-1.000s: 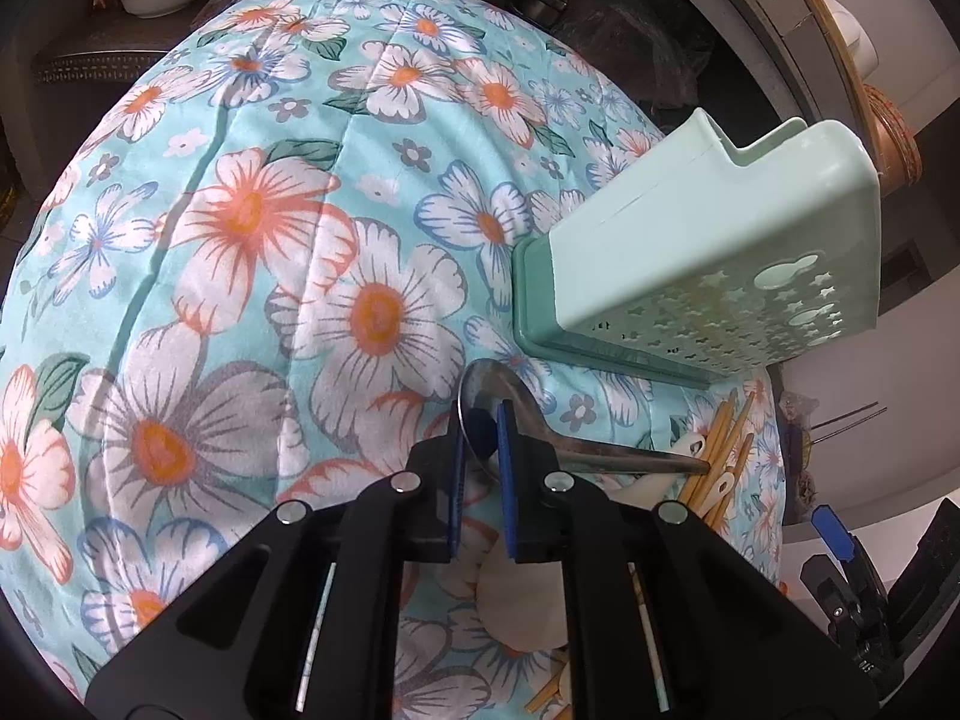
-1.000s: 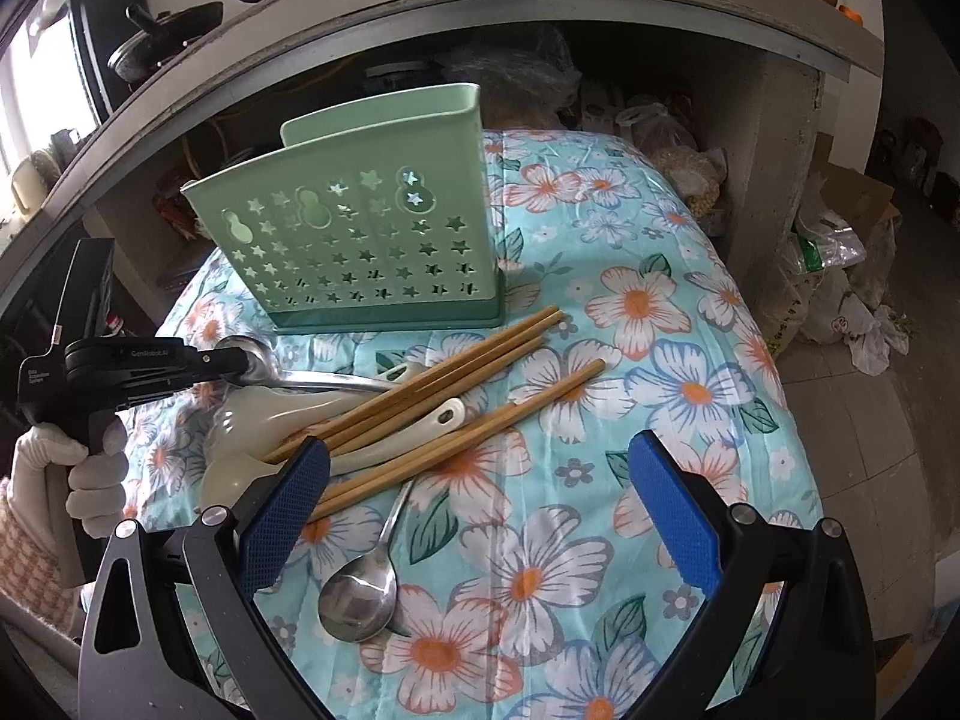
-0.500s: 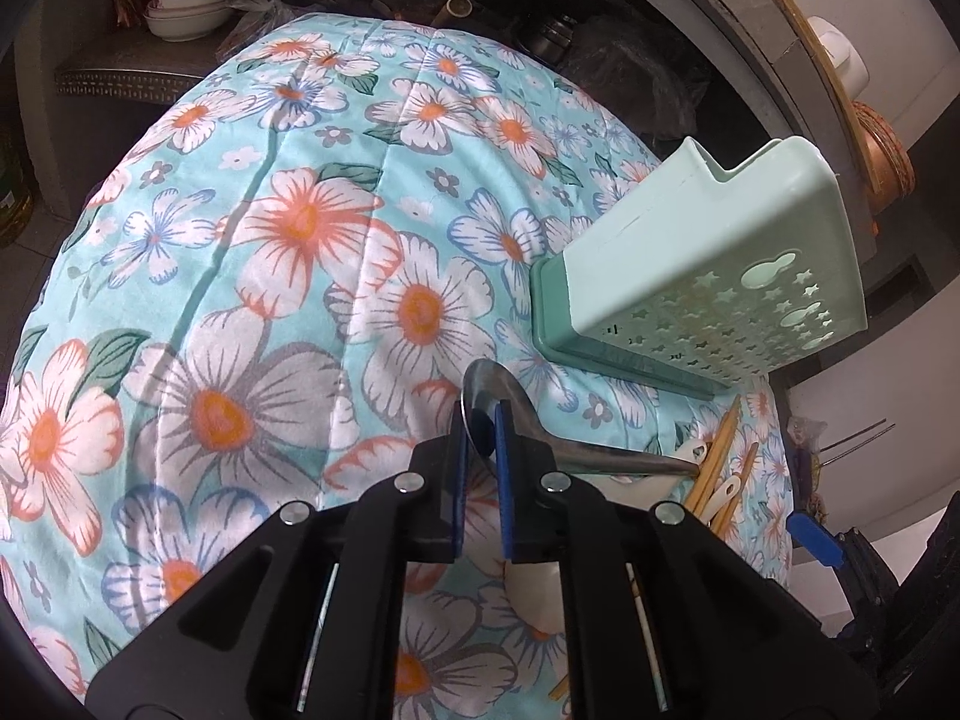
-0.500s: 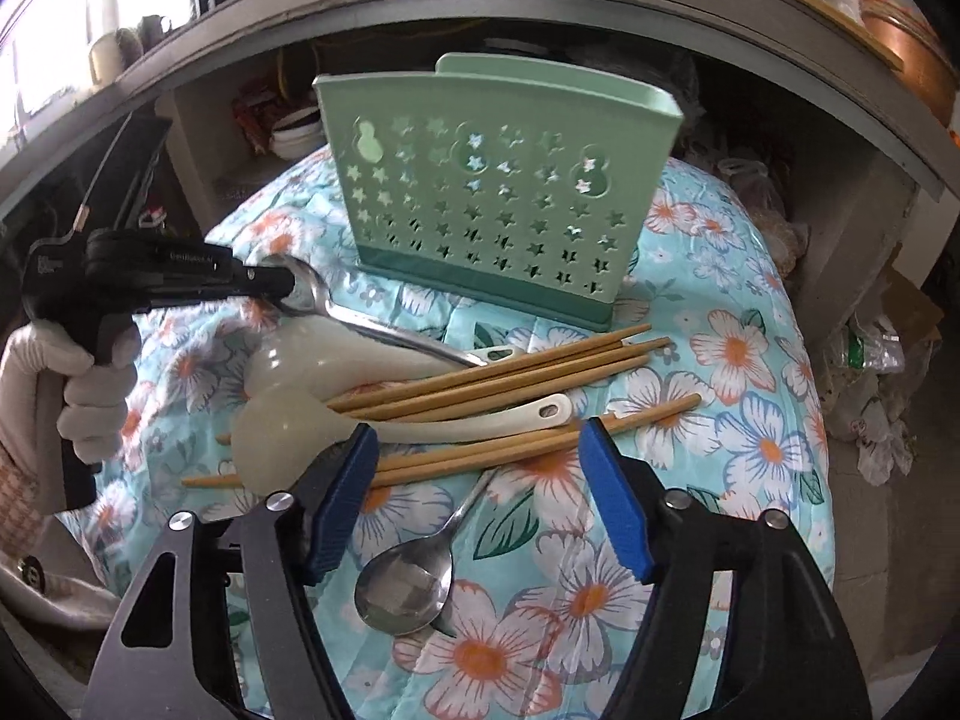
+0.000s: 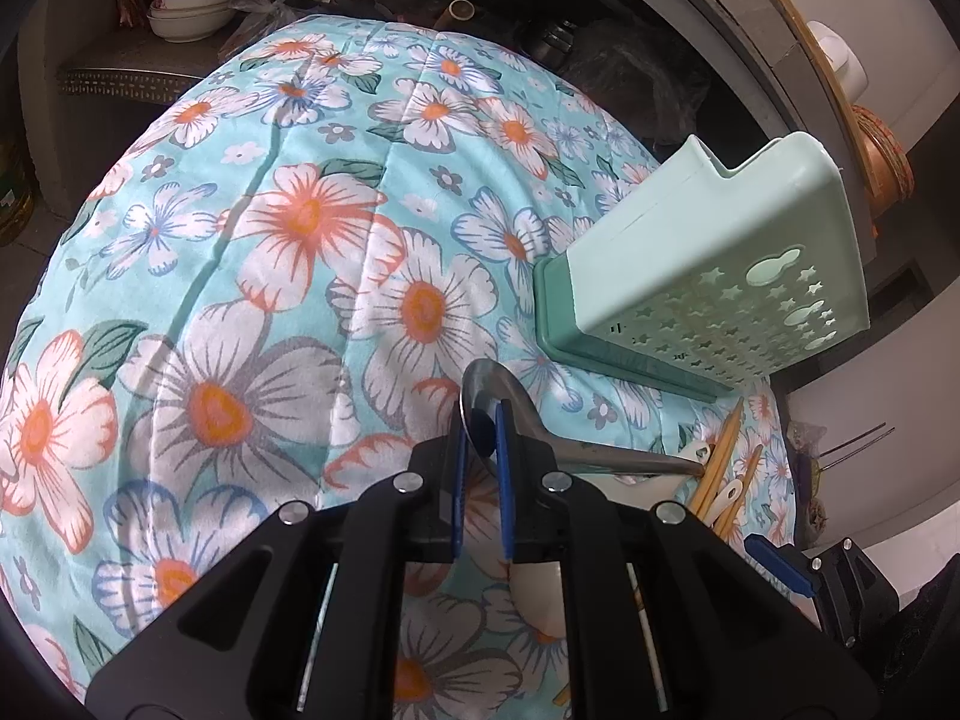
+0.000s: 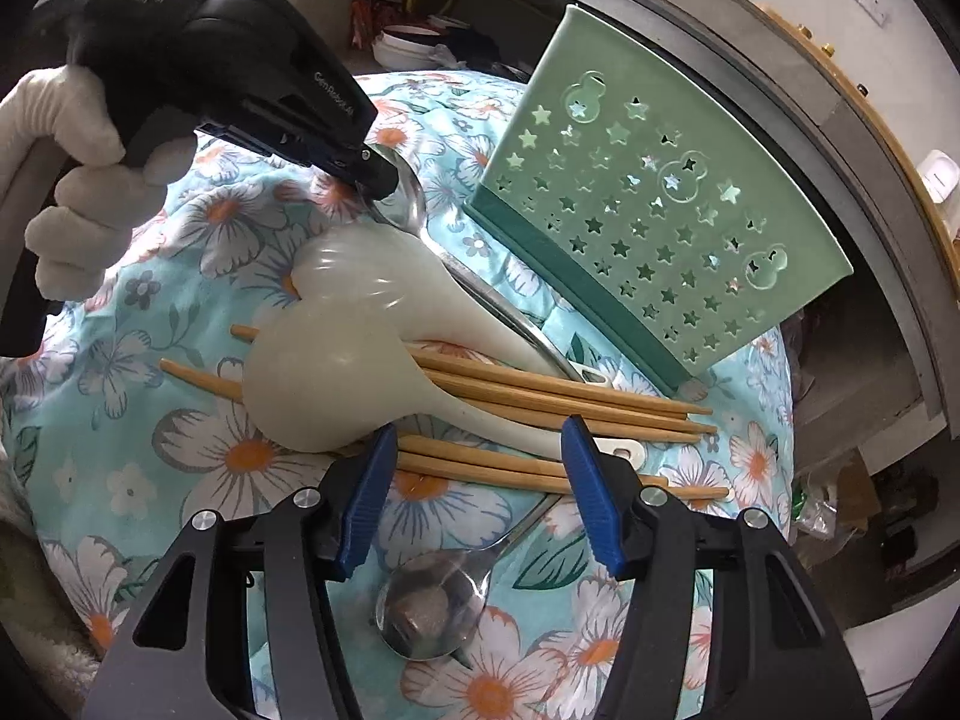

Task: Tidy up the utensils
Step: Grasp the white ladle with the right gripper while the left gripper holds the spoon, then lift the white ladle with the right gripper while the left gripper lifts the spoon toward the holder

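My left gripper [image 5: 480,420] is shut on the bowl of a metal spoon [image 5: 486,384], whose handle slants down to the right. In the right wrist view the same left gripper [image 6: 378,180], in a white-gloved hand [image 6: 78,180], holds that metal spoon [image 6: 411,204] beside the green holder [image 6: 648,210]. My right gripper [image 6: 477,480] hovers low over the bamboo chopsticks [image 6: 540,396]. Its jaws are closing with two chopsticks crossing the gap, and the pads touch nothing. Two white ladle spoons [image 6: 336,384] lie on the chopsticks. A second metal spoon [image 6: 432,606] lies under the right gripper.
The green star-cut holder [image 5: 708,276] stands upright on the floral cloth [image 5: 270,240] near the far right edge. A shelf with stacked bowls [image 5: 192,12] lies behind the table. Bags and clutter sit on the floor at the right.
My right gripper rolled, came closer and lower to the chopsticks, and its jaws narrowed. The left gripper kept its hold on the spoon and barely moved.
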Action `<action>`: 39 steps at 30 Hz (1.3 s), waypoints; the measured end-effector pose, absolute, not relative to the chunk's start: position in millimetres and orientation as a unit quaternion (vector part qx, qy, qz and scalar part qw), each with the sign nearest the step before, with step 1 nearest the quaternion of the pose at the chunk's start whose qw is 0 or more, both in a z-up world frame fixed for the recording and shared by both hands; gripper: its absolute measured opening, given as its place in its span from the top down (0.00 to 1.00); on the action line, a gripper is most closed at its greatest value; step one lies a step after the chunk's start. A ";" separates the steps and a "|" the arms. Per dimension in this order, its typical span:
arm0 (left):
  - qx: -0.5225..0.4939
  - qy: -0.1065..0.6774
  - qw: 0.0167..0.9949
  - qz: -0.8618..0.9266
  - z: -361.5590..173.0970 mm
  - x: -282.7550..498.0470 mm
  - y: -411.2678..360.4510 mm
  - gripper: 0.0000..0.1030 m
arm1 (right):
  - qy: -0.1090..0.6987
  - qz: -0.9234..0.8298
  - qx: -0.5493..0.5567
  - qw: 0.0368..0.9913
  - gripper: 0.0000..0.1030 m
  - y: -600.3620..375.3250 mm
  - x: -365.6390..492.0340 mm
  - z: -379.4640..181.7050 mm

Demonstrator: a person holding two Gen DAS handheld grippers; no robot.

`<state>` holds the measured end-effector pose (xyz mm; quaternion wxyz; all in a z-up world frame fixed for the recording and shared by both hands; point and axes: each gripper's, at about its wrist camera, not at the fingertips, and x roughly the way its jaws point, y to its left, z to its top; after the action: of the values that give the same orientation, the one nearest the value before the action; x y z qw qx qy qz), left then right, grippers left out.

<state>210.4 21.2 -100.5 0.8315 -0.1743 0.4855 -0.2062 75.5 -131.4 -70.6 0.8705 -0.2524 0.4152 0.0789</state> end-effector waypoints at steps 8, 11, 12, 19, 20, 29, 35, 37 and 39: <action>-0.173 0.486 0.831 -0.207 -100.8 210.8 21.2 0.92 | 0.371 0.113 -0.286 0.876 0.46 -104.1 66.4 -60.1; -0.173 0.486 0.831 -0.207 -100.9 210.8 21.2 0.92 | 0.361 0.123 -0.316 0.869 0.47 -93.4 65.3 -63.5; -0.173 0.486 0.831 -0.207 -100.8 210.7 21.1 0.92 | 0.359 0.128 -0.323 0.866 0.48 -90.5 65.3 -64.2; -0.173 0.485 0.832 -0.208 -101.2 209.7 21.2 0.92 | 0.340 0.157 -0.380 0.845 0.69 -72.3 61.8 -74.4; -0.173 0.485 0.832 -0.208 -101.2 209.5 21.2 0.92 | 0.339 0.163 -0.383 0.844 0.75 -71.0 62.3 -76.3; -0.167 0.467 0.842 -0.210 -90.6 209.5 21.5 0.93 | 0.317 0.153 -0.340 0.872 0.95 -85.6 66.4 -61.9; -0.143 0.410 0.875 -0.216 -58.4 194.5 22.6 0.97 | 0.314 0.130 -0.240 0.909 0.96 -115.0 75.3 -28.0; -0.127 0.386 0.888 -0.216 -45.5 187.2 21.9 0.97 | 0.316 0.126 -0.189 0.921 0.96 -130.6 76.2 -14.9; -0.118 0.363 0.898 -0.221 -31.8 179.5 22.6 0.98 | 0.316 0.122 -0.136 0.931 0.96 -147.5 78.3 -3.3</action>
<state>179.5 22.6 -31.8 0.8976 -0.1177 0.3627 -0.2210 78.3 -147.5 -3.3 0.9311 -0.1359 0.3159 0.1218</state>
